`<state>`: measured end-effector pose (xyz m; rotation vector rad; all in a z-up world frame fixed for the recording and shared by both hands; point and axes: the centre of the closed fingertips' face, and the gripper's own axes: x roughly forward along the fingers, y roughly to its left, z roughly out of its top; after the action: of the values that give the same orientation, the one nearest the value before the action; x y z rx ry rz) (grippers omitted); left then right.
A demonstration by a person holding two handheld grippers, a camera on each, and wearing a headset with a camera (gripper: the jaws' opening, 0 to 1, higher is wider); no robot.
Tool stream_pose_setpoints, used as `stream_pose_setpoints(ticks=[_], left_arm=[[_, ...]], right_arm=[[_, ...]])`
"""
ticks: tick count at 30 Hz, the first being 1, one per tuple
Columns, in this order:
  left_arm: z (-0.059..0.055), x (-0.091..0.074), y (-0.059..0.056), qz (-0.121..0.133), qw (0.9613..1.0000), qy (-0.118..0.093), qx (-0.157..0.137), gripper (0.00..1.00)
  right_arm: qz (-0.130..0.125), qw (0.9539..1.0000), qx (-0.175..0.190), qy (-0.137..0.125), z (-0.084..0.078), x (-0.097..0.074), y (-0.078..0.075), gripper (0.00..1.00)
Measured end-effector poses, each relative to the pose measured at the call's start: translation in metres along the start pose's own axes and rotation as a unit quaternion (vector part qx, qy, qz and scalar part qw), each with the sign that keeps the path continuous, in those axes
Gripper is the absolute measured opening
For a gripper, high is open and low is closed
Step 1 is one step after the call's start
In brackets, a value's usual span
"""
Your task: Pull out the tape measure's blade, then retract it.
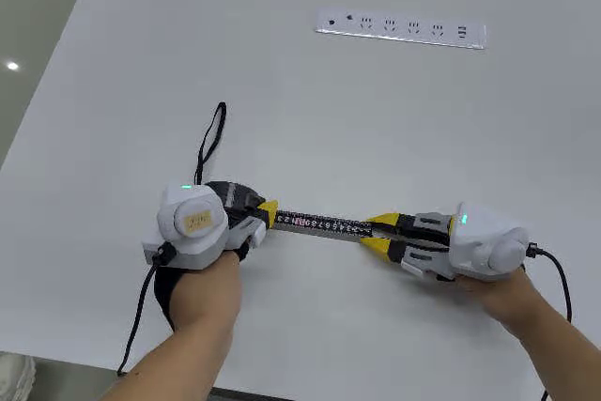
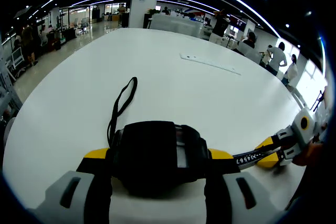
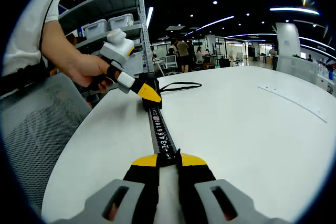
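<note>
Step in hand: blade out. The tape measure (image 1: 235,202) lies near the near edge of the bench (image 1: 376,119), toward its left corner. In the left gripper view the black case is seen clamped across its sides by the left tongs (image 2: 157,156). The right tongs (image 1: 378,233) are closed flat on the blade (image 1: 324,224), which spans from the case mouth to them as a short straight length just above the bench. In the right gripper view the printed scale (image 3: 160,132) is seen running away from the tong tips toward the case. The end hook is hidden between the tips, so it is probably gripped at or just behind the hook.

Judgement: only a little blade is drawn. More travel to the right, in line with the case mouth, would be needed before retraction. For the return, the case should be held firm and the blade walked back rather than released to snap.

The black wrist strap (image 1: 211,143) trails from the case toward the far edge. A white power strip (image 1: 401,28) lies near the far edge, well apart.

Bench: white, matt, otherwise bare. Room: open-plan office, strip ceiling lights, shelving with plastic bins (image 3: 113,22), distant people
</note>
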<state>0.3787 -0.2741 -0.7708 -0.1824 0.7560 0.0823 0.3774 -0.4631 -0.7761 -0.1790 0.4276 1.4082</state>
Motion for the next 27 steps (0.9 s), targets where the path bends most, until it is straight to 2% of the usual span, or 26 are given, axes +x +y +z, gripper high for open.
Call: stream_pose_setpoints(ticks=[15, 27], left_arm=[[0.000, 0.001, 0.001, 0.000, 1.0000, 0.001, 0.000, 0.70], [0.000, 0.000, 0.000, 0.000, 1.0000, 0.001, 0.000, 0.70]], right_arm=[[0.012, 0.9999, -0.010, -0.001, 0.011, 0.028, 0.006, 0.13], [0.022, 0.9997, -0.013, -0.002, 0.017, 0.042, 0.011, 0.13]])
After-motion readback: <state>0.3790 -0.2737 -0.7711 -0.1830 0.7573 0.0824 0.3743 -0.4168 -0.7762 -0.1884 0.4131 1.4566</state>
